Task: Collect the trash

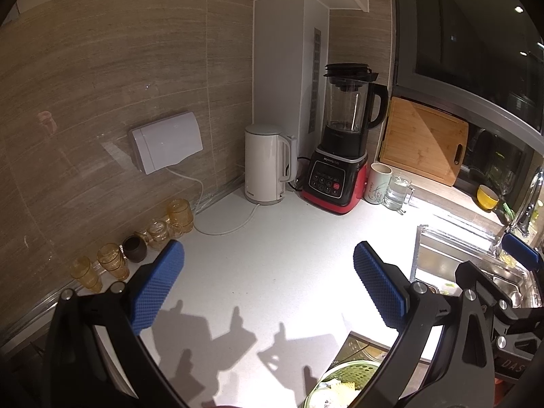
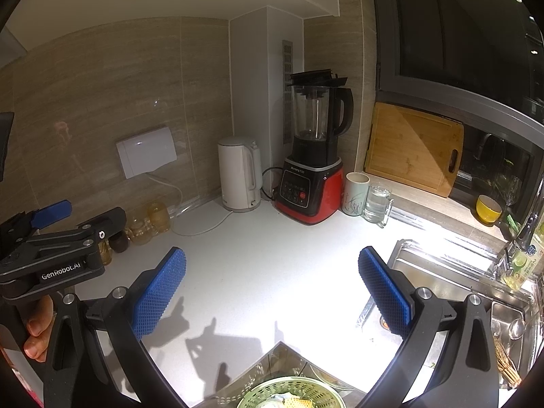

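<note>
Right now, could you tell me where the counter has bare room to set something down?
The white counter is bare between the amber glasses and the sink, in front of the kettle and blender. Crowded: back corner and the green basket in front.

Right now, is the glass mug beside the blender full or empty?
Nearly full: clear water fills most of the glass mug, beside the white cup.

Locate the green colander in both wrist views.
The green colander sits at the bottom edge of both views, at the white counter's near edge, left of the sink.
</note>
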Demonstrator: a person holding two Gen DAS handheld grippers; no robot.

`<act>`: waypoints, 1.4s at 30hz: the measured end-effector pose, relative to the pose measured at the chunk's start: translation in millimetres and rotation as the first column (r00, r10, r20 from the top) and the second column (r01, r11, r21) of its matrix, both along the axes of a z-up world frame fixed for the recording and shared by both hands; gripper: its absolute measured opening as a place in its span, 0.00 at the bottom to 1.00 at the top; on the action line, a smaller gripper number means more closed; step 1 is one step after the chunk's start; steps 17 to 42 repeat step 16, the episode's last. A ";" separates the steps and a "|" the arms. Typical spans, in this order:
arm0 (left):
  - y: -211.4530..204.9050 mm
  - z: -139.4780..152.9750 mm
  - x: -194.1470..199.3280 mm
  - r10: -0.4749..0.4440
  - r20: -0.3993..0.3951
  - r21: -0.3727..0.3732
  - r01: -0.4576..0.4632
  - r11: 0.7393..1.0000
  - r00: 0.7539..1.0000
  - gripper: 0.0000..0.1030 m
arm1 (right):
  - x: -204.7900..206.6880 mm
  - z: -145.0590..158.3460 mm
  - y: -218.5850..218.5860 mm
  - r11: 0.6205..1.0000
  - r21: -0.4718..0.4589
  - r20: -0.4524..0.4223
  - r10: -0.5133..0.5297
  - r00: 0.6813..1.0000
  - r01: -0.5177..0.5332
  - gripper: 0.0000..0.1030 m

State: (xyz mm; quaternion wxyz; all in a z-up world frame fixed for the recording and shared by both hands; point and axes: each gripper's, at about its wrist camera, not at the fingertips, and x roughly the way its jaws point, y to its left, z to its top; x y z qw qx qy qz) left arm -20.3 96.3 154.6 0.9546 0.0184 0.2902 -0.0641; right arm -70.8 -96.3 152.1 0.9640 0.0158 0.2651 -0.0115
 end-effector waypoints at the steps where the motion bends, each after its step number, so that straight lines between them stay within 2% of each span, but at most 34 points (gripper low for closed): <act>1: 0.6 -0.7 0.4 0.003 0.002 0.001 -0.003 1.000 1.000 0.93 | 0.4 0.0 -0.5 1.000 0.001 0.000 0.000 1.000 0.000 0.98; 42: 1.4 -1.7 1.0 0.017 -0.003 -0.006 -0.017 1.000 1.000 0.93 | 0.6 -1.8 -1.4 1.000 0.003 -0.001 -0.005 1.000 0.005 0.98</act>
